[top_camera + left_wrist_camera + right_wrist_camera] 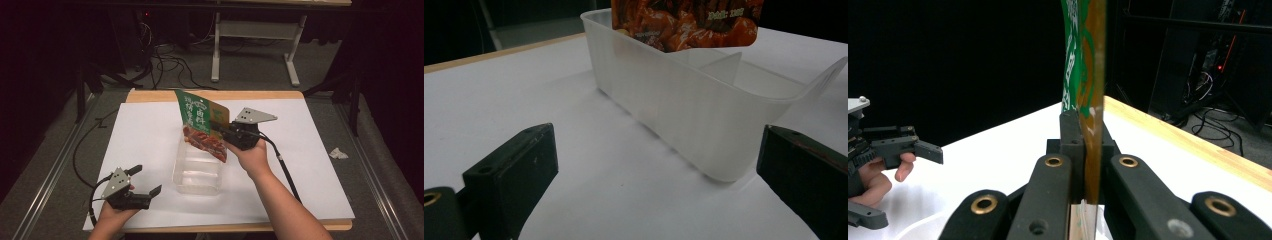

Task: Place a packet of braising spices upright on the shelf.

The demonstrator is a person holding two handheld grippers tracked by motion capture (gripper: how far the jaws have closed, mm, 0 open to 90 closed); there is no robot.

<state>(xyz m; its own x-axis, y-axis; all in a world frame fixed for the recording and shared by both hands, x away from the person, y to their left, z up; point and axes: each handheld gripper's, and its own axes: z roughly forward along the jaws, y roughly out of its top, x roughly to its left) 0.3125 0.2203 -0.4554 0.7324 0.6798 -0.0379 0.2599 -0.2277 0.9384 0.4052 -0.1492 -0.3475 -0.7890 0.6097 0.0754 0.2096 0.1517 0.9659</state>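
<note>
- Right gripper (226, 131) fingers clamp the snack packet (204, 125), its lower end dipping into the clear bin (198, 172)
- Left gripper (145, 186) fingers gape empty beside the bin on the desk (310, 150)
- Risk: the unsteadied bin could slide if the packet snags its rim

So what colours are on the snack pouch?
The pouch is green on top, orange-brown below; the high view shows it best.

High view overhead; gripper views low, close, sharing the snack pouch (202, 125)
</note>
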